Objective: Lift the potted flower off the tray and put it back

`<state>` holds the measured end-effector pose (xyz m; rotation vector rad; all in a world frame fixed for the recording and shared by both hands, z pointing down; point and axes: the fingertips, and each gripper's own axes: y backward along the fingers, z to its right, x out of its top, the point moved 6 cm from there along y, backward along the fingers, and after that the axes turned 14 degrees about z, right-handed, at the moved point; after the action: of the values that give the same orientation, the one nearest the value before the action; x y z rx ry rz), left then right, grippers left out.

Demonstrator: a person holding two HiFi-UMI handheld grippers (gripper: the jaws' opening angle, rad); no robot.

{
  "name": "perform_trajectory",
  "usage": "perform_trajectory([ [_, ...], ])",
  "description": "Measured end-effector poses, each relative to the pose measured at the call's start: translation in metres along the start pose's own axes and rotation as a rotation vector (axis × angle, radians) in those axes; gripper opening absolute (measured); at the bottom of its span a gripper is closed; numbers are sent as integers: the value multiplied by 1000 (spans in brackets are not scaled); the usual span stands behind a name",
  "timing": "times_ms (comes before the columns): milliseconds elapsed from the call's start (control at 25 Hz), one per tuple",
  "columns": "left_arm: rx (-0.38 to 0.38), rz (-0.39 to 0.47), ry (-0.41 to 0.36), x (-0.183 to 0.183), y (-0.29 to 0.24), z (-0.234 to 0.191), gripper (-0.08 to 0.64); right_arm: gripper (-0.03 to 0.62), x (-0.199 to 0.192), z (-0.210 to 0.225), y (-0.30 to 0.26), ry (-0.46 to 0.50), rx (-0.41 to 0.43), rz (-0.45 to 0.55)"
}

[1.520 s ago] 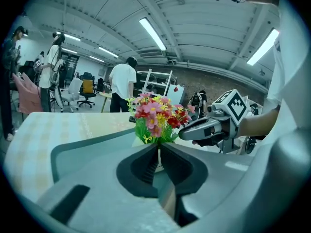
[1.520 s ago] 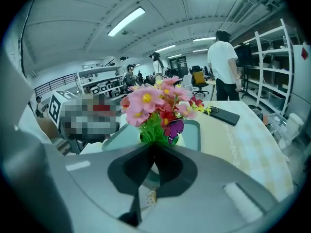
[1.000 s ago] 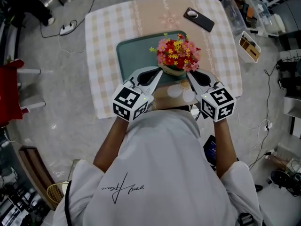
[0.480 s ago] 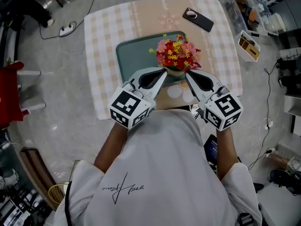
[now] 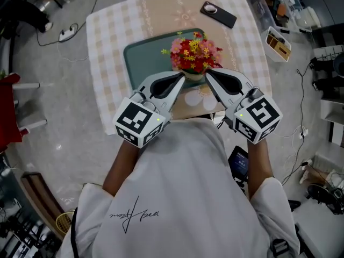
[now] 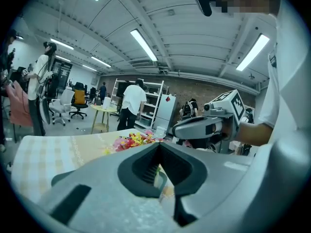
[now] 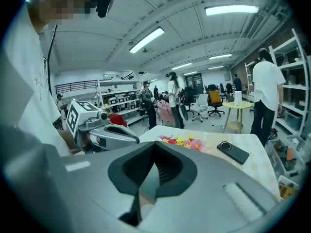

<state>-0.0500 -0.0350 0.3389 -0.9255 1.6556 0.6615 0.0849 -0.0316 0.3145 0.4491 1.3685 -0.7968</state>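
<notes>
The potted flower (image 5: 193,54), red, pink and yellow blooms in a pale pot, stands at the right end of the teal tray (image 5: 141,59). My left gripper (image 5: 181,77) is shut and its tip lies against the pot's left side. My right gripper (image 5: 206,73) is shut too, its tip against the pot's right side, so the pot sits between the two tips. The blooms hide whether the pot's base touches the tray. In the left gripper view the shut left gripper (image 6: 159,144) points past the flowers (image 6: 130,141). The right gripper view shows the right gripper (image 7: 154,144) and blooms (image 7: 183,141).
The tray lies on a table with a beige checked cloth (image 5: 105,47). A black phone (image 5: 218,14) lies at the far right corner. A box of small items (image 5: 278,43) stands right of the table. Cables run over the floor. People stand in the room behind.
Both grippers have risen toward the head camera and look larger, still meeting at the pot's two sides. The flowers stay between the tips.
</notes>
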Motion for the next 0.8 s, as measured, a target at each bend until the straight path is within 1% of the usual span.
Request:
perform_trajectory([
  [240, 8, 11, 0, 4, 0, -3, -3, 5, 5, -6, -3, 14, 19, 0],
  [360, 19, 25, 14, 5, 1, -5, -3, 5, 4, -8, -3, 13, 30, -9],
  [440, 25, 30, 26, 4, 2, -6, -3, 5, 4, -9, -3, 6, 29, -9],
  [800, 37, 35, 32, 3, 4, -5, -3, 5, -2, -13, -2, -2, 25, -11],
])
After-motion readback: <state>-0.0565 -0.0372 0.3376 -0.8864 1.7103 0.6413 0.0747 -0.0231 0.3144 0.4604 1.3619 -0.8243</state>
